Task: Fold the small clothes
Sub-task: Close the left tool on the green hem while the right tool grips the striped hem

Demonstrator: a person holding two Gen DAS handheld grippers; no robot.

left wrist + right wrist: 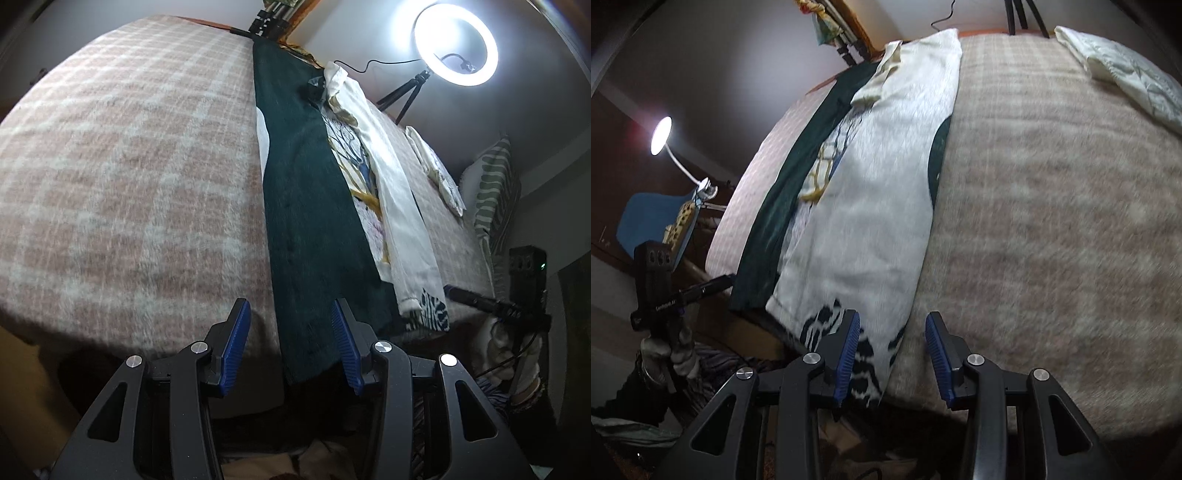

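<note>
Our left gripper and right gripper both hold their fingers spread apart, gripping nothing. The garment, white folded over dark green, lies on the bed with its long axis running straight away from us; its near hem sits at both fingertips.

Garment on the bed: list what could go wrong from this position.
1. The garment hangs over the bed edge; a pull on its hem could drag it off the blanket.
2. The dark green sleeve lies folded on top; lifting may undo it.
3. Both the left gripper and right gripper are open, gripping nothing.
</note>
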